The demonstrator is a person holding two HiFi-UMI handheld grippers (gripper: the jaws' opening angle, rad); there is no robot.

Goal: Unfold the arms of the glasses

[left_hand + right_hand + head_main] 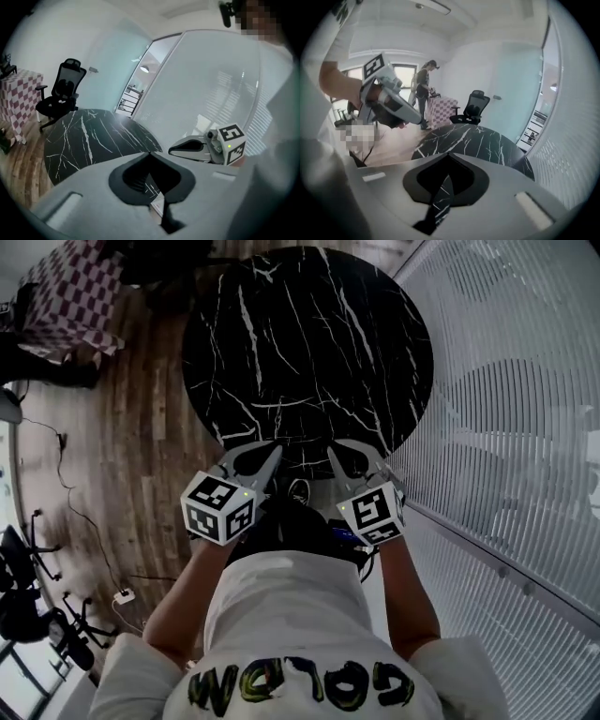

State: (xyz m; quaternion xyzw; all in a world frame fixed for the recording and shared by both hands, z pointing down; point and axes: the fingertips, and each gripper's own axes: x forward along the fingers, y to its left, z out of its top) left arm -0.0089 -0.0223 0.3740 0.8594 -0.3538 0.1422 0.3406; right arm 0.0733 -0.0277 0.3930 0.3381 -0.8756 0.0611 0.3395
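We find no glasses in any view, so we cannot tell where they are. The round black marble table [309, 343] shows only its white veins on the part that we see, and its near edge is covered by the two grippers.

The left gripper [150, 153] has its jaws pressed together, tip against tip, and nothing is between them. The right gripper [449, 155] is the same: its jaws meet and hold nothing. Both are held close in front of the person's shirt [281, 606], above the near edge of the table.

For this step we think the glasses must first be found and both claws spread. It would be good to hold the front of the frame with one gripper, at the bridge or the rim and not on a lens. The other gripper should then take one arm near its free end and swing it outward around the hinge, slowly and with little force. The second arm would follow in the same way.

As for writing, the shirt carries large lettering [300, 683], seen upside down. We read something like "GOLD" in it, and the rest is not clear. The marker cube [218, 507] on each gripper shows only black and white squares, no words.
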